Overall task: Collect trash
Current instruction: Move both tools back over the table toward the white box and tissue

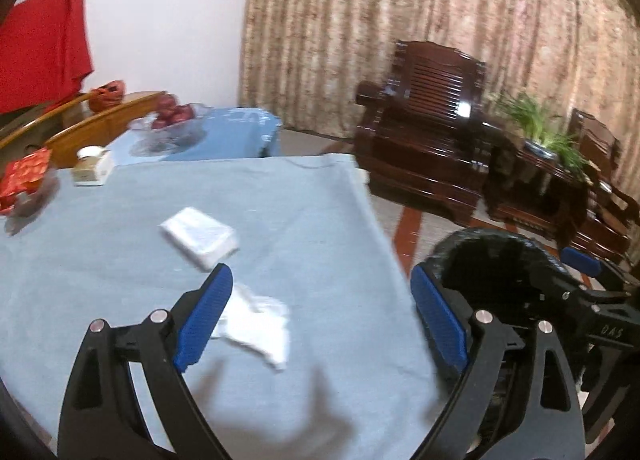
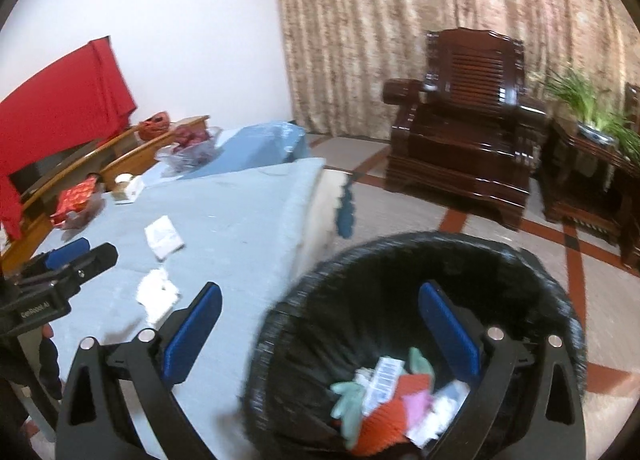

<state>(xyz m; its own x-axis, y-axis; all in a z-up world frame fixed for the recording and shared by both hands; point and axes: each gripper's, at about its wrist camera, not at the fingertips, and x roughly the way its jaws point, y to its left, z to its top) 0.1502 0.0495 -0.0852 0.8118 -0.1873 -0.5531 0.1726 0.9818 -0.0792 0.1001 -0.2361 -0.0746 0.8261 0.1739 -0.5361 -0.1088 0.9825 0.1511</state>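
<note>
Trash bin [image 2: 420,340] — likely half full — beneath the wide-open right tool [image 2: 320,336].

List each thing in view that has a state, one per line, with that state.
left claw: open, empty
right claw: open, empty, over the bin
trash bin: black-lined, partly filled with scraps
crumpled tissue: loose on the table
tissue pack: flat on the table, not collected
glass bowl: holds red fruit
</note>
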